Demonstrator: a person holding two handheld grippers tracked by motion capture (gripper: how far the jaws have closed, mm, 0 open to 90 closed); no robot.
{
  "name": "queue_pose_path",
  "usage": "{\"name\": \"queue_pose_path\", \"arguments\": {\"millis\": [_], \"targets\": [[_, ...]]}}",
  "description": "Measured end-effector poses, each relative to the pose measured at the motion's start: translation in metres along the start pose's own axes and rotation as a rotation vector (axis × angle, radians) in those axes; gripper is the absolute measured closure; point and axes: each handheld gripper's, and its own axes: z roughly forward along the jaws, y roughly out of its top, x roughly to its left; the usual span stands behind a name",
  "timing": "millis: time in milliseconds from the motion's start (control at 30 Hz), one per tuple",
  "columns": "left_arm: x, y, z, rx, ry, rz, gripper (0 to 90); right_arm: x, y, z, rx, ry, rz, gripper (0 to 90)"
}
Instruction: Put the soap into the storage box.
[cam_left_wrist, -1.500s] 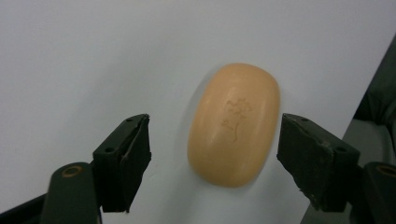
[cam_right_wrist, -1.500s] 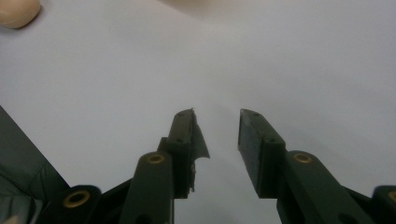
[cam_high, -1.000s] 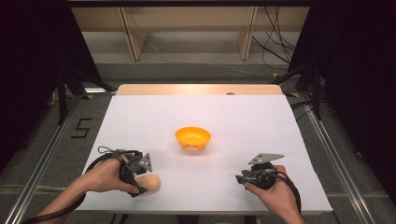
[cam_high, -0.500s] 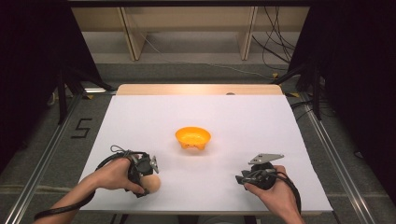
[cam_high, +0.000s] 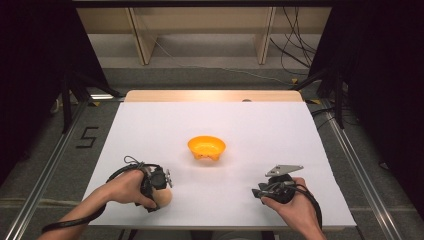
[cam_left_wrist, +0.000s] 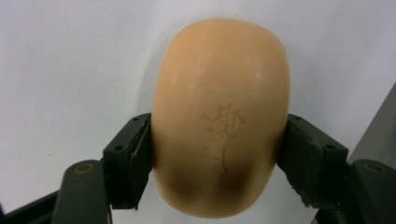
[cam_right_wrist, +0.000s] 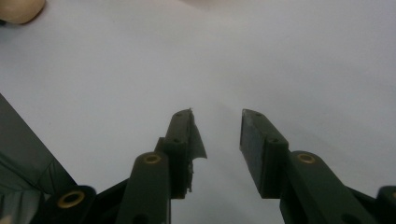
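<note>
We have the soap (cam_left_wrist: 219, 116) clamped in our left gripper (cam_high: 159, 186) near the desk's (cam_high: 280, 130) front edge; moving it to the bowl (cam_high: 206, 147) remains. Our right gripper (cam_high: 261, 192) idles, jaws slightly apart, empty.

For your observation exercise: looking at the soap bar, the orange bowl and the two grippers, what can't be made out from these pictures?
- Soap bar: underside hidden, left gripper view; mostly covered by the left gripper in the high view.
- Its embossed mark: too faint to read.
- Orange bowl: contents too small to identify, high view.
- Right gripper: jaw bases cut off by the bottom edge.
</note>
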Motion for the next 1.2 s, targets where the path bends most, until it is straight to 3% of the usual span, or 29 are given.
{"name": "queue_pose_path", "arguments": {"millis": [133, 167, 500, 700, 767, 900, 933, 967, 1200], "targets": [[0.002, 0.002, -0.001, 0.01, -0.01, 0.007, 30.2, 0.0, 0.0, 0.0, 0.008, 0.004, 0.003, 64.7], [0.001, 0.002, 0.0, 0.007, -0.029, -0.015, 30.0, 0.001, 0.0, 0.0, 0.011, 0.004, 0.008, 64.7], [0.002, 0.004, 0.004, 0.028, -0.039, 0.001, 31.1, 0.001, -0.001, 0.002, -0.008, 0.002, 0.009, 64.7], [0.003, 0.0, 0.003, -0.003, -0.041, 0.01, 31.7, 0.0, -0.001, 0.0, -0.002, -0.001, 0.0, 64.7], [0.004, -0.002, 0.003, -0.022, -0.023, 0.03, 31.8, -0.001, -0.002, 0.0, 0.001, -0.005, -0.004, 64.7], [0.004, -0.006, 0.002, -0.042, -0.026, 0.027, 31.9, 0.0, -0.001, -0.001, 0.004, -0.001, 0.012, 64.7], [0.003, -0.008, 0.003, -0.058, -0.042, 0.005, 32.0, 0.0, -0.001, -0.001, 0.003, -0.002, 0.011, 64.8], [0.005, -0.009, 0.002, -0.061, -0.03, 0.023, 32.0, 0.0, -0.001, -0.001, 0.009, -0.002, 0.01, 64.7], [0.005, -0.011, 0.002, -0.08, -0.026, 0.02, 32.1, 0.0, -0.001, -0.001, 0.003, -0.004, 0.012, 64.8]]}}
